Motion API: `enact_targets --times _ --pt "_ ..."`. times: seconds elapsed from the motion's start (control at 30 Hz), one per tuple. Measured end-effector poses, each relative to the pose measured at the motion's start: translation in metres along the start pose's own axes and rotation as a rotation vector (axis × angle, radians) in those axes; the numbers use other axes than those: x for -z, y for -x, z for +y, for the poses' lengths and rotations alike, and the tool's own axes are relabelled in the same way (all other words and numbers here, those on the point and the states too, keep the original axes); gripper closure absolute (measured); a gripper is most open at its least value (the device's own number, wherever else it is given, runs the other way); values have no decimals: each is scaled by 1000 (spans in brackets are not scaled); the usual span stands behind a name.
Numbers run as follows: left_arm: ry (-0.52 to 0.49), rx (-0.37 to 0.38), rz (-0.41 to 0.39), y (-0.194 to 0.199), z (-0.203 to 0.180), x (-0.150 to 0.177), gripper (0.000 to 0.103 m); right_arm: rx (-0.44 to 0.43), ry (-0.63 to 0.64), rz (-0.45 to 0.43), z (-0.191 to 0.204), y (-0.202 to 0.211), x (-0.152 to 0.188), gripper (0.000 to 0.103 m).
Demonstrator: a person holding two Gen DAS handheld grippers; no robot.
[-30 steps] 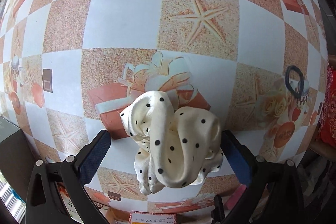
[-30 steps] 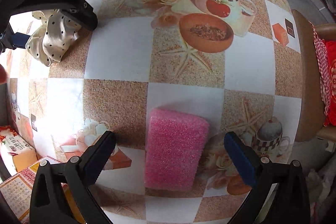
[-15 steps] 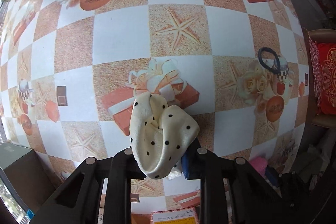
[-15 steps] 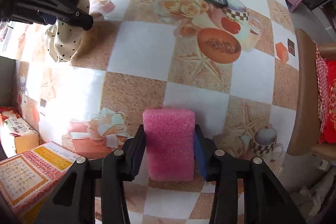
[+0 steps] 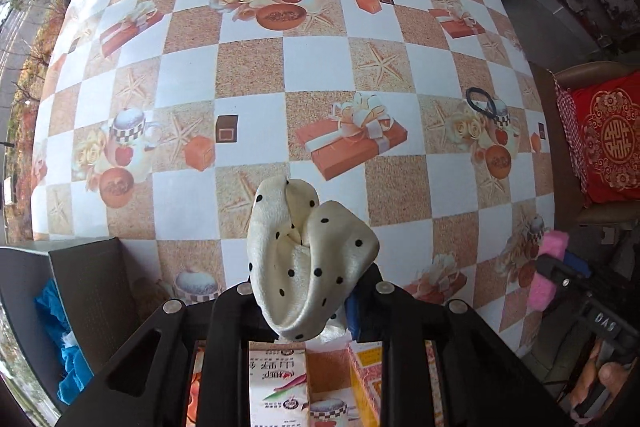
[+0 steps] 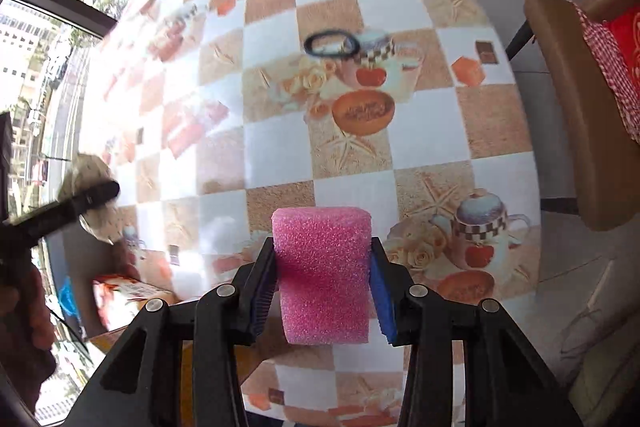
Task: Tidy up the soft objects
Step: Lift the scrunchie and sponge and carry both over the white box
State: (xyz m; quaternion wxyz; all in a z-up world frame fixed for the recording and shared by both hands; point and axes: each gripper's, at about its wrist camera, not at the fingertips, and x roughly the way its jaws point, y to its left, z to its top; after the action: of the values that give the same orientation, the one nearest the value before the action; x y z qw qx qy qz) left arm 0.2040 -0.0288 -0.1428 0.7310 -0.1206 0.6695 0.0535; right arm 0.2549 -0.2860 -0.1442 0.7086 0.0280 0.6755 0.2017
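The left gripper point(image 5: 308, 297) has its fingers clamped on a cream polka-dot scrunchie point(image 5: 306, 259), which bulges out ahead of the fingertips and is raised clear of the bench point(image 5: 320, 67). Past the fingers lies the checked cloth with its printed gift boxes and starfish. Far off to the right of the fingers, a black hair tie point(image 5: 482, 99) rests flat on the cloth. Behind the fingers, nearer the camera, sit printed cartons point(image 5: 276, 387) (the lettering is too small to read), and to their left a dark bin point(image 5: 92, 291) holds something blue.

The right gripper point(image 6: 322, 277) has its fingers pressed against both sides of a pink sponge point(image 6: 324, 267), squeezing it slightly; the sponge stands out beyond the fingertips, above the bench edge. Ahead of these fingers, well apart, the same hair tie point(image 6: 332, 43) lies by a printed teapot. To the far left, the other gripper and its scrunchie show only as a blur. To the right stands a brown chair point(image 6: 576, 107) with a red cushion point(image 6: 624, 39).
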Motion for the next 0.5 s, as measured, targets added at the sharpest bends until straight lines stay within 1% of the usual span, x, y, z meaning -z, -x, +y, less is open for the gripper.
enact_targets --times 0.1,0.17,0.27,0.5 --pt "-22 12 -27 14 1 16 78 -12 -1 -49 4 29 4 59" --pt "-34 29 -42 22 -1 27 78 -19 -2 -74 3 41 4 59" --pt "-60 39 -68 42 1 48 78 -35 -4 -102 13 62 20 59" --pt "-76 75 -98 64 9 91 78 -46 20 -163 46 101 56 59"
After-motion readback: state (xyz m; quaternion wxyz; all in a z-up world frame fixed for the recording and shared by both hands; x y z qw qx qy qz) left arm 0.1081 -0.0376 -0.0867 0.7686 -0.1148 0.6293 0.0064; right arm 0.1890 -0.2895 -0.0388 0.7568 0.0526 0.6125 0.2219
